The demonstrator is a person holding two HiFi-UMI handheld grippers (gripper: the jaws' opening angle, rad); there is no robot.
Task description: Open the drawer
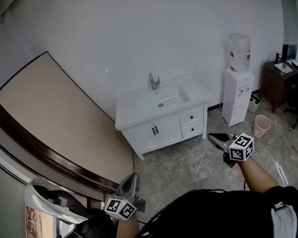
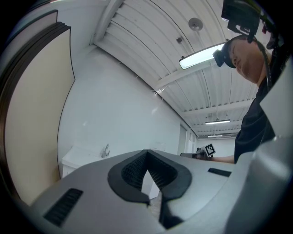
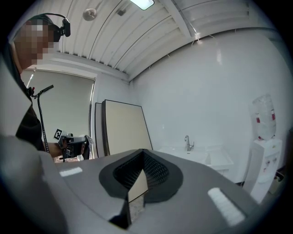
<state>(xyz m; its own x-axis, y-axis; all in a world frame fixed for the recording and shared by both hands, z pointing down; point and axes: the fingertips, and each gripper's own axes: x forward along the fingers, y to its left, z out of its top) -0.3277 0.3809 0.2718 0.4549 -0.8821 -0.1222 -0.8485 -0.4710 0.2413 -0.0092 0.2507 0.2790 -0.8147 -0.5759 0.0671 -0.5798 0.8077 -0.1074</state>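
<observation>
A white sink cabinet (image 1: 154, 133) stands against the far wall, with two small drawers, upper (image 1: 191, 116) and lower (image 1: 192, 130), at its right side; both drawers sit flush. My right gripper (image 1: 211, 136) hangs shut over the floor, well short of the drawers and a little to their right, with nothing in it. My left gripper (image 1: 133, 175) is low at the left, also shut and empty, far from the cabinet. In the right gripper view the closed jaws (image 3: 143, 151) point toward the sink top (image 3: 206, 155). The left gripper (image 2: 146, 152) points toward the cabinet (image 2: 78, 157).
A large beige board (image 1: 54, 116) leans along the left wall. A white water dispenser (image 1: 238, 86) stands right of the cabinet, with a pink bin (image 1: 261, 125) on the floor and a dark desk (image 1: 279, 82) beyond. Marbled floor lies between me and the cabinet.
</observation>
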